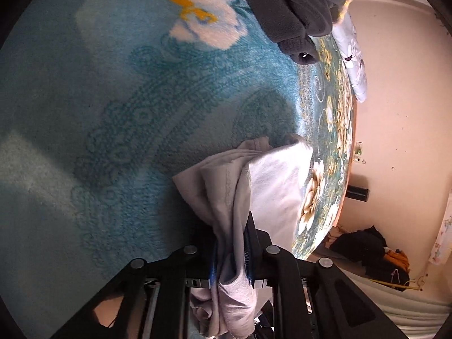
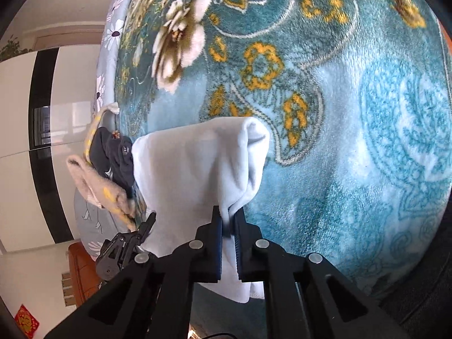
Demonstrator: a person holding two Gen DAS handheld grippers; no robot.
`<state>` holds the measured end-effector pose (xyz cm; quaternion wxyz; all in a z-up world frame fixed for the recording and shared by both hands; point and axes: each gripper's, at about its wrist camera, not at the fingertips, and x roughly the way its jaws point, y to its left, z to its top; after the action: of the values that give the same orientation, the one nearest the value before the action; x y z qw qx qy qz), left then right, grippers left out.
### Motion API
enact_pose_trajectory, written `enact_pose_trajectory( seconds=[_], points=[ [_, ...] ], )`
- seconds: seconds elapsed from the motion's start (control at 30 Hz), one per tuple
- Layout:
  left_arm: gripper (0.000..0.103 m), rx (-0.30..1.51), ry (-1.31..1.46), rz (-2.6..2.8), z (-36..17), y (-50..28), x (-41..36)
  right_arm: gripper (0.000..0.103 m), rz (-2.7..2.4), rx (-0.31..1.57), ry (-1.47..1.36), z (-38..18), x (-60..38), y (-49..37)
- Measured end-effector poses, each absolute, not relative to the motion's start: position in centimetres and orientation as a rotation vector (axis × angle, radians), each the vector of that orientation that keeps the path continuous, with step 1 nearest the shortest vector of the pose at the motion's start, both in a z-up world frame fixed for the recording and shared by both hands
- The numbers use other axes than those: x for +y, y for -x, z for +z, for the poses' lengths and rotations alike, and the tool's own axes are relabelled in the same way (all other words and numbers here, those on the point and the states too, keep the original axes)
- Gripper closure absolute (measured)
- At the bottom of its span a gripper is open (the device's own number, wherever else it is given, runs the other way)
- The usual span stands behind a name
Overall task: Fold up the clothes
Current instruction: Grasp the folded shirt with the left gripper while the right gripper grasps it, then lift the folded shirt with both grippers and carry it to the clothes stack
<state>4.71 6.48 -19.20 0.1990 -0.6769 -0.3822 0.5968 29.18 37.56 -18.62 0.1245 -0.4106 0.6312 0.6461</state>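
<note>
No readable text, labels or numbers anywhere.

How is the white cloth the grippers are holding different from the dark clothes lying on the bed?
The white garment is pale, while the dark clothes are charcoal grey. The white garment is pinched in the left gripper and the right gripper and hangs between them; the dark clothes lie in a loose heap, touched by neither. Both are soft fabric over the blue flowered blanket.

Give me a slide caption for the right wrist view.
Right gripper clamps a white garment above a teal floral blanket.
</note>
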Motion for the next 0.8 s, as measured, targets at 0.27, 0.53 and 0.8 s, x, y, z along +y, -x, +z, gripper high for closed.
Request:
enact_pose_trajectory(
  seconds=[0.27,0.53,0.8],
  points=[
    [0.090,-1.016,1.744,1.646,-12.8,-5.7,7.1,0.097,2.064,1.784,1.086,-11.5,36.8,-31.2],
    [0.090,-1.052,1.591,1.625,-6.1,-7.6,3.7,0.097,2.268,1.712,1.006,-4.5,34.1,-32.4],
    [0.090,-1.094,1.389,1.729,0.1,-9.0,-5.2,0.097,2.501,1.589,1.113,0.5,28.3,-29.0]
  ],
)
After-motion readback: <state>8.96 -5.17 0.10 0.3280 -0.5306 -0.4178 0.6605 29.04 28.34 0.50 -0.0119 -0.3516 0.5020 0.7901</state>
